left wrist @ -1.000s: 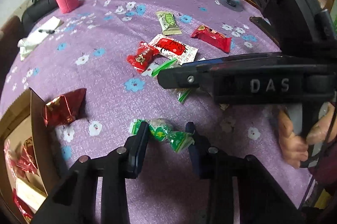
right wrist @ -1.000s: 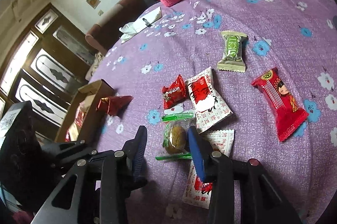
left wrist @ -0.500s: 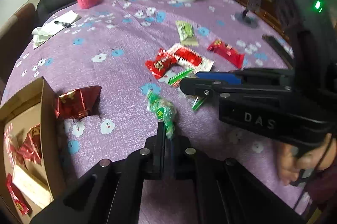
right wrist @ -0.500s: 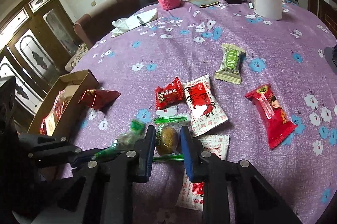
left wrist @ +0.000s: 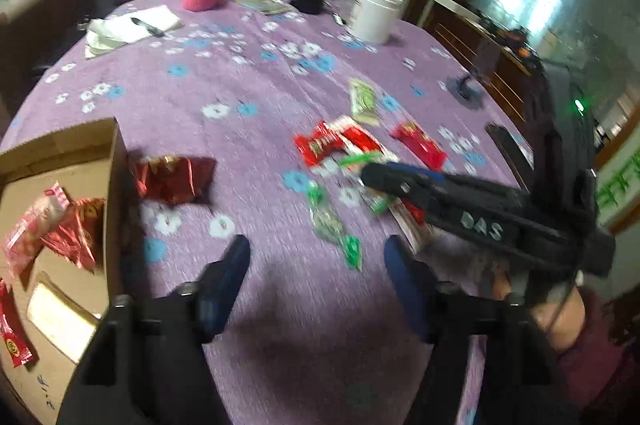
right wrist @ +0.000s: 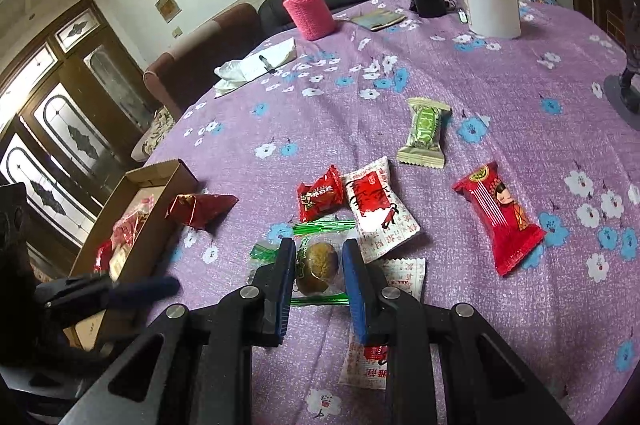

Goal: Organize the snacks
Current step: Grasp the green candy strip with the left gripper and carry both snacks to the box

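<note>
My left gripper point(left wrist: 316, 257) is open and empty; a green-wrapped candy point(left wrist: 332, 225) lies on the purple cloth just ahead of it. A cardboard box point(left wrist: 60, 185) with red snacks stands at its left, a red foil packet point(left wrist: 172, 177) beside it. My right gripper point(right wrist: 316, 265) is closed around a clear green-edged packet with a brown snack point(right wrist: 318, 267), low over the cloth. Beyond it lie a small red packet point(right wrist: 320, 197), a white-and-red packet point(right wrist: 376, 205), a green bar point(right wrist: 424, 133) and a long red packet point(right wrist: 500, 213).
A pink-sleeved flask point(right wrist: 308, 9), a white jar point(right wrist: 490, 1), a notepad with pen point(right wrist: 256, 65) and a dark pouch point(right wrist: 428, 3) stand at the far side. A black stand point(right wrist: 624, 85) is at the right edge. Another white-and-red packet point(right wrist: 384, 305) lies under my right fingers.
My left gripper has opened and let the green candy drop onto the cloth. My right gripper has closed on the brown-snack packet and kept hold of it.
</note>
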Tool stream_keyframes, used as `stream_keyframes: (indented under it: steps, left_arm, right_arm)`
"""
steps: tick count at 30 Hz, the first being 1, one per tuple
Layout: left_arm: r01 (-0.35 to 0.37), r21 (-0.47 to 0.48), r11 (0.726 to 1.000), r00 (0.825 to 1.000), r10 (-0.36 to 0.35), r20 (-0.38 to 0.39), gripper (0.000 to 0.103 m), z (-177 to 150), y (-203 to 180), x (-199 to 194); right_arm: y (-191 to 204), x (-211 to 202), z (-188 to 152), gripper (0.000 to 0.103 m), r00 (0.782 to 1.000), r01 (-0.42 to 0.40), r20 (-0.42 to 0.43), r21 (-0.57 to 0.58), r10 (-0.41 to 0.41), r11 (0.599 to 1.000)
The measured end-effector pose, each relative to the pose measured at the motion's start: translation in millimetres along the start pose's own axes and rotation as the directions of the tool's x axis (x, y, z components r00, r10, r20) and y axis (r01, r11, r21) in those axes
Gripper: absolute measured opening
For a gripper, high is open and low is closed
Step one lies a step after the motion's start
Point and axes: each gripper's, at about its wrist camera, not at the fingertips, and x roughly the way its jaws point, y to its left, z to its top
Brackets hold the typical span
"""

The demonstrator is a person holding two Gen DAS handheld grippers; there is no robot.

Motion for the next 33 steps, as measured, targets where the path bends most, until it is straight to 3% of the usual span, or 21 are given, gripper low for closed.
stream_keyframes:
  steps: [6, 7, 8, 9, 12, 17, 23, 29, 33]
  left_arm:
    - [-0.029, 0.035, 0.999, 0.999, 0.031, -0.035, 0.065, 15.0, -17.1, 31.6]
    - [-0.043, 0.043, 0.998, 0.998, 0.045, -0.049, 0.05, 15.5, -19.4, 39.6]
    - [-0.053, 0.048, 0.997, 0.996, 0.057, -0.067, 0.027, 15.2, -20.5, 47.2]
    - [-0.064, 0.053, 0.997, 0.994, 0.069, -0.091, 0.018, 13.3, -21.4, 57.9]
    - [-0.087, 0.091, 0.992, 0.994, 0.093, -0.062, 0.018, 8.9, -26.9, 59.5]
    - [-0.044, 0.033, 0.998, 0.999, 0.045, -0.03, 0.018, 4.4, -19.3, 41.7]
    - [0.01, -0.082, 0.997, 0.996, -0.002, 0.092, 0.018, -9.8, 12.5, -27.3]
    - [-0.031, -0.206, 0.978, 0.983, 0.067, 0.169, 0.018, -36.6, 68.6, -89.0]
    - [-0.087, -0.284, 0.955, 0.97, 0.146, 0.193, 0.018, -59.2, 106.5, -119.4]
  right_arm:
    - [-8.2, -9.1, 2.3, 0.026, 0.999, -0.02, 0.026, 0.038, 0.019, 0.999]
    - [-9.8, -11.1, 2.8, 0.026, 0.999, -0.024, 0.032, 0.045, 0.022, 0.999]
    - [-11.7, -13.3, 3.3, 0.026, 0.999, -0.026, 0.039, 0.053, 0.023, 0.998]
    - [-13.7, -15.2, 4.2, 0.026, 0.999, -0.029, 0.045, 0.06, 0.026, 0.998]
    - [-20.7, -19.0, 5.6, 0.026, 0.998, -0.031, 0.057, 0.082, 0.026, 0.996]
    - [-25.7, -21.6, 7.7, 0.026, 0.997, -0.036, 0.072, 0.097, 0.029, 0.995]
    - [-20.1, -24.0, 5.9, 0.026, 0.995, -0.067, 0.083, 0.08, 0.06, 0.995]
    - [10.5, -26.4, 1.9, 0.026, 0.994, -0.081, 0.07, 0.02, 0.079, 0.997]
    - [46.7, -31.4, -4.7, 0.027, 0.986, -0.157, 0.052, -0.012, 0.158, 0.987]
